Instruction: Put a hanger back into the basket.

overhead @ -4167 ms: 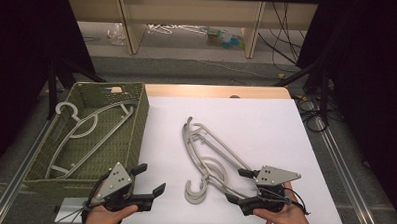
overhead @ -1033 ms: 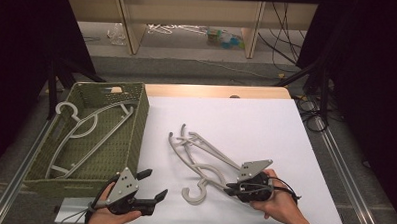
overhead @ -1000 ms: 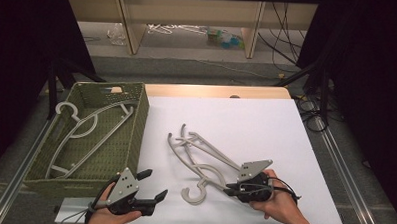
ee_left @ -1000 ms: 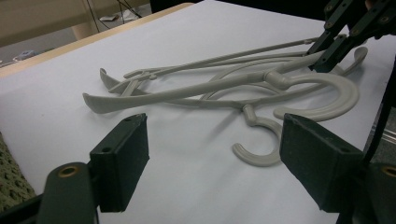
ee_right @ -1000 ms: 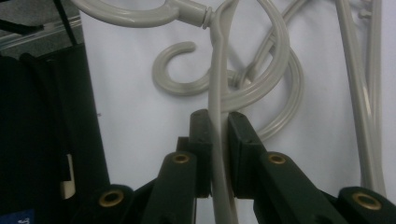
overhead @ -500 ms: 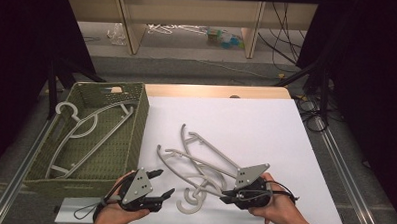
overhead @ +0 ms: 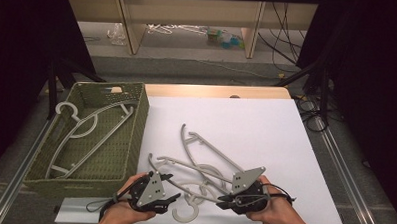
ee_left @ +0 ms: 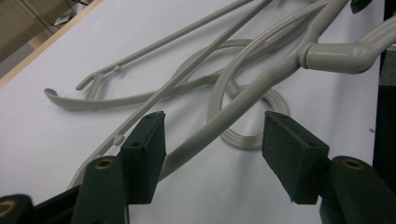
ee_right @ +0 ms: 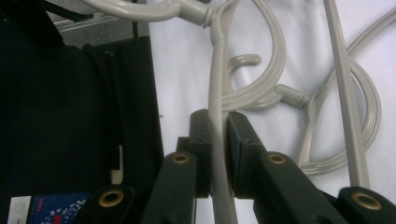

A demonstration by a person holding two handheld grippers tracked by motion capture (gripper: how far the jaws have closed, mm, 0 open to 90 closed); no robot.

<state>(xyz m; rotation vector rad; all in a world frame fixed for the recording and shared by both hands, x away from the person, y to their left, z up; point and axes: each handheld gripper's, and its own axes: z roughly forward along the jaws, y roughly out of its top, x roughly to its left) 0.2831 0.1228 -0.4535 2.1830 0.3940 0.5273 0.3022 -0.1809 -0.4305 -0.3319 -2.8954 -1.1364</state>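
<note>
Two or three grey plastic hangers (overhead: 199, 164) lie tangled near the front edge of the white desk (overhead: 266, 124), their hooks and arms crossed over one another, which is why one cannot simply be lifted clear. The right claw (overhead: 223, 202), at about five o'clock from the pile, is clenched on a thin arm of one hanger; in the right gripper view that bar (ee_right: 218, 140) runs straight up between the pressed pads, so the grip looks meant to anchor or draw that hanger out. The left claw (overhead: 172, 197), at about seven o'clock from the pile, stands released with its jaws spread either side of a thicker hanger arm (ee_left: 210, 135); they have just been closing in, and the pads do not yet touch the bar between them. Likely this second grip is there to part the tangle.

Farther out, at roughly ten o'clock from the pile, a green woven basket (overhead: 135, 135) sits at the desk's left edge with one hanger (overhead: 85, 133) already lying slantwise inside, probably the destination.
</note>
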